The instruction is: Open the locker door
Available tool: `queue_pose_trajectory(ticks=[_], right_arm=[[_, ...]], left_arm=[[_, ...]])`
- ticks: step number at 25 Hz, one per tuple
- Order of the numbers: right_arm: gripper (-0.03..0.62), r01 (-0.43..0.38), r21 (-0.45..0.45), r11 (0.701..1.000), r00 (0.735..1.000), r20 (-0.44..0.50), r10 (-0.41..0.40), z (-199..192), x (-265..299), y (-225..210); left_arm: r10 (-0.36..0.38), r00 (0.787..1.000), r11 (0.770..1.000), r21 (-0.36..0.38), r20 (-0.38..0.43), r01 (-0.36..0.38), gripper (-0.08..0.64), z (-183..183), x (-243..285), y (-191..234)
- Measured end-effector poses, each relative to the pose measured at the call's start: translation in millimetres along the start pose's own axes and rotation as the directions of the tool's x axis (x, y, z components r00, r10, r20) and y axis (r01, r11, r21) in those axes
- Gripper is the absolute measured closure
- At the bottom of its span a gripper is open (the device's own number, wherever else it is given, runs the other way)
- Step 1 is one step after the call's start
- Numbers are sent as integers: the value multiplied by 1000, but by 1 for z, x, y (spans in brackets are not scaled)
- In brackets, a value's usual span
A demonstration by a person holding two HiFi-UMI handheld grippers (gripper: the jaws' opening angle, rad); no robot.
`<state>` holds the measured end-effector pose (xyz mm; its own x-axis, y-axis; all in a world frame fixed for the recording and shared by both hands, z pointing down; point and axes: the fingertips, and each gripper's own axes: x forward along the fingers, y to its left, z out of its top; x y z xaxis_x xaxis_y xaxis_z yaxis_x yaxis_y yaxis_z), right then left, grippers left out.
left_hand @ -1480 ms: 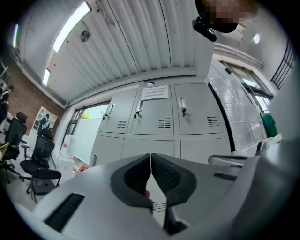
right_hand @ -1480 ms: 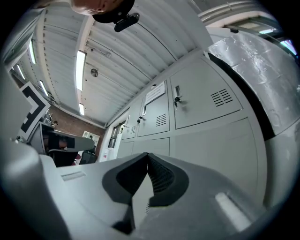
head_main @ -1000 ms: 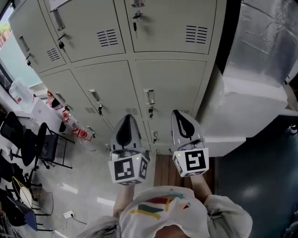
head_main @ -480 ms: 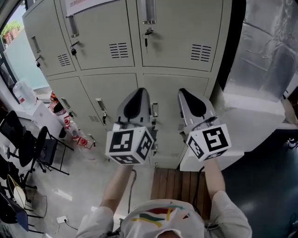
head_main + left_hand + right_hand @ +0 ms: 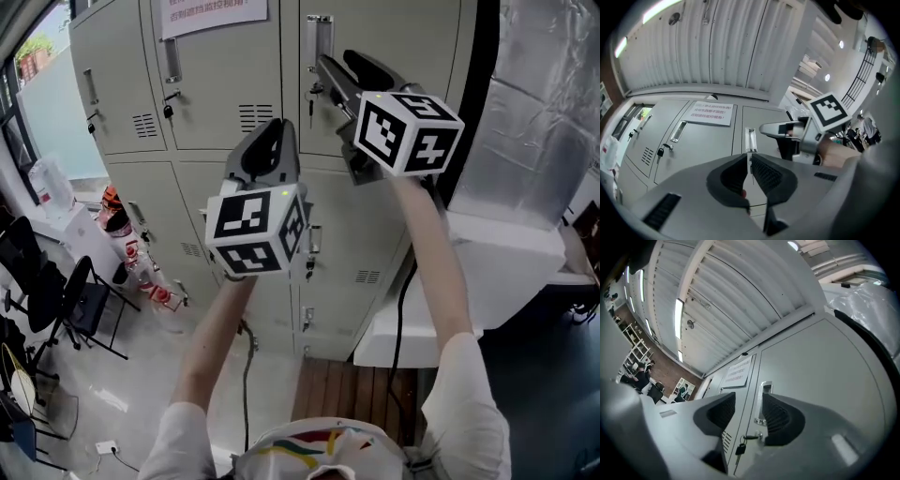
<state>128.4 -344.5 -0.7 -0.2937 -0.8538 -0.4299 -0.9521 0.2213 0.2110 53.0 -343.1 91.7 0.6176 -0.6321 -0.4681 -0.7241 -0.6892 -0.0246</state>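
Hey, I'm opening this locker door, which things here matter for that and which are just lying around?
For the job: upper right locker door, handle, key in its lock.
Just lying about: black chairs, paper notice, silver sheeting at right.

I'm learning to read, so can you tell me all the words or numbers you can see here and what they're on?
Paper notice on the upper locker door: red print, too blurred to read.
Left marker cube and right marker cube: black-and-white square patterns, no words.
Nothing else shows readable text.
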Motion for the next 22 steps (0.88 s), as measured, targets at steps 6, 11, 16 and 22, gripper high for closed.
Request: queue_pose_trajectory(ticks=[6, 11, 16, 22], right_arm=[[380, 21, -36, 999, 998, -61, -23, -5, 51, 5], [376, 106, -36, 994, 990, -87, -109, -16, 68, -8], [376, 104, 20, 994, 990, -99, -101, -23, 71, -11], [368, 86, 17, 996, 992, -97, -84, -24, 75, -8]], left_arm=[[-5, 1000, 1000, 18, -6, 5, 540, 2, 2, 1], [15, 1000, 1000, 16, -19, -15, 540, -2, -1, 10], [32, 999, 999, 22, -33, -31, 540, -5, -5, 18], [35, 998, 999, -4, -57, -36, 541, -15, -7, 23]])
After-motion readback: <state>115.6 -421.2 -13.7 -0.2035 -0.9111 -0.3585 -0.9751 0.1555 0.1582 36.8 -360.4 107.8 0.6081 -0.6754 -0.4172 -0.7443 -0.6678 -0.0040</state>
